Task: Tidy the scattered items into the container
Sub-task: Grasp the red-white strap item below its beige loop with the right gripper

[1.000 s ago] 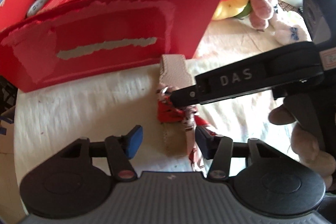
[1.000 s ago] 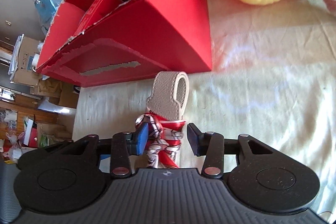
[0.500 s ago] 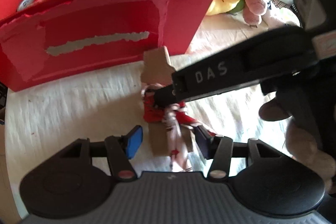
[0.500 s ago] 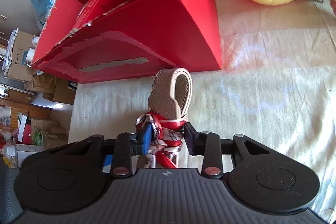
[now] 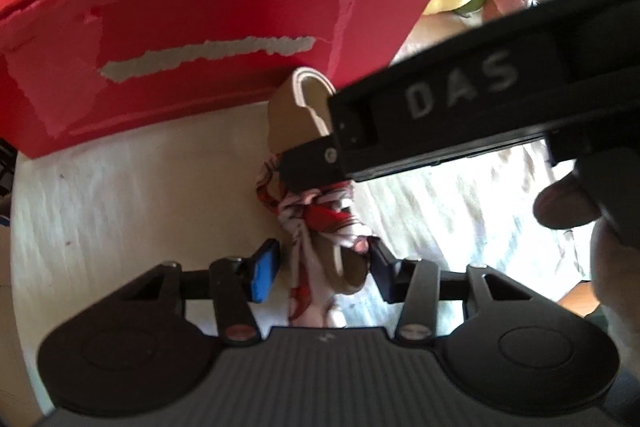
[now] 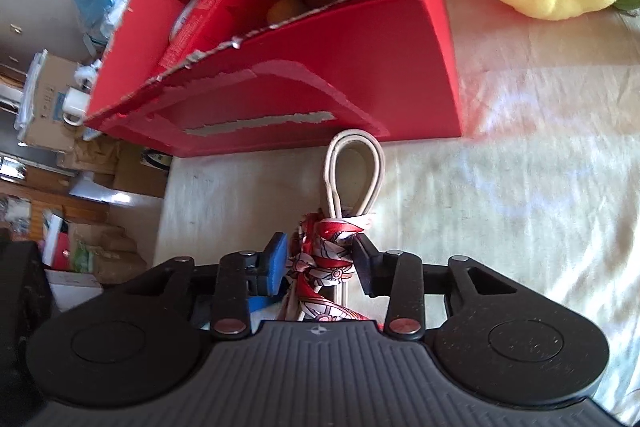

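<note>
Your right gripper (image 6: 320, 263) clamps the knotted red scarf (image 6: 326, 255) on the beige strap (image 6: 354, 167); its jaws just widened slightly. Your left gripper (image 5: 324, 267) straddles the strap's other end, jaws just narrowing, right pad touching, left clear. Red box (image 6: 352, 75) sits just beyond.

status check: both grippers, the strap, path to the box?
Right gripper jaws just reopened, knot of the scarf-tied strap between pads. Left gripper closing around its lower end. Strap lifted, short of red box. Nothing in the way.
</note>
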The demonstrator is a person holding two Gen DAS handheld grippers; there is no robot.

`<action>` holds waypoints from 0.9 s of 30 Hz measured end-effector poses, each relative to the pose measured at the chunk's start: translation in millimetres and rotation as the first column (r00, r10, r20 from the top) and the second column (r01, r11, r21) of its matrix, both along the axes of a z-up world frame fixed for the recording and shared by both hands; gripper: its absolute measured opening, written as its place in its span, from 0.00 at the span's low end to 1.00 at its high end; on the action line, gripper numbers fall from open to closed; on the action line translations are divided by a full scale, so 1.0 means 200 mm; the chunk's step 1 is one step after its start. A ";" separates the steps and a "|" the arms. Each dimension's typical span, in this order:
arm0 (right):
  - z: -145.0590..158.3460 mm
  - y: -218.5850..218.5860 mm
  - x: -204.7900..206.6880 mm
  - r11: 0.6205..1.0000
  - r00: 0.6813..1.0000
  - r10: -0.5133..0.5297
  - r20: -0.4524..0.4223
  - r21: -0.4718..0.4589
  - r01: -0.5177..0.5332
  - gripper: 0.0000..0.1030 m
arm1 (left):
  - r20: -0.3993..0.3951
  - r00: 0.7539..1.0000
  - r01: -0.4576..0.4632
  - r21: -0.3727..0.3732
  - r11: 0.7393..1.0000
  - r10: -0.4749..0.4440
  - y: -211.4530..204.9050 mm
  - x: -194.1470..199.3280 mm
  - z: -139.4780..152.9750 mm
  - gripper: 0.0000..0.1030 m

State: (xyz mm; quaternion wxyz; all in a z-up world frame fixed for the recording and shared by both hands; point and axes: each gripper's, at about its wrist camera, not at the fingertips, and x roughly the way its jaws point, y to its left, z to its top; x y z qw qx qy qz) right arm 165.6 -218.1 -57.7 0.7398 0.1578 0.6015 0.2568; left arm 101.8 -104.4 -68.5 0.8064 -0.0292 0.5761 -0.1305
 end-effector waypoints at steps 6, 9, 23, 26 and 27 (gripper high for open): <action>0.00 0.05 -0.01 1.000 1.000 0.018 0.016 -0.019 -0.018 0.41 | 0.010 1.000 -0.008 -0.006 1.000 0.008 0.03 -0.01 0.00 0.45; -0.03 0.09 -0.01 0.996 1.000 0.025 0.019 -0.085 -0.023 0.41 | 0.009 1.000 -0.007 -0.010 1.000 0.007 0.03 -0.01 0.00 0.44; -0.07 0.10 -0.01 0.994 0.998 0.060 0.028 -0.089 -0.058 0.35 | 0.031 0.999 0.029 0.036 0.999 -0.030 -0.03 -0.03 -0.01 0.43; -0.06 0.10 -0.02 0.995 0.998 0.058 0.034 -0.080 -0.055 0.35 | 0.039 0.999 0.020 0.034 0.999 -0.022 -0.04 -0.04 -0.01 0.44; -0.06 0.09 -0.02 0.995 0.998 0.059 0.037 -0.077 -0.056 0.35 | 0.039 0.999 0.013 0.027 1.000 -0.014 -0.03 -0.04 -0.02 0.44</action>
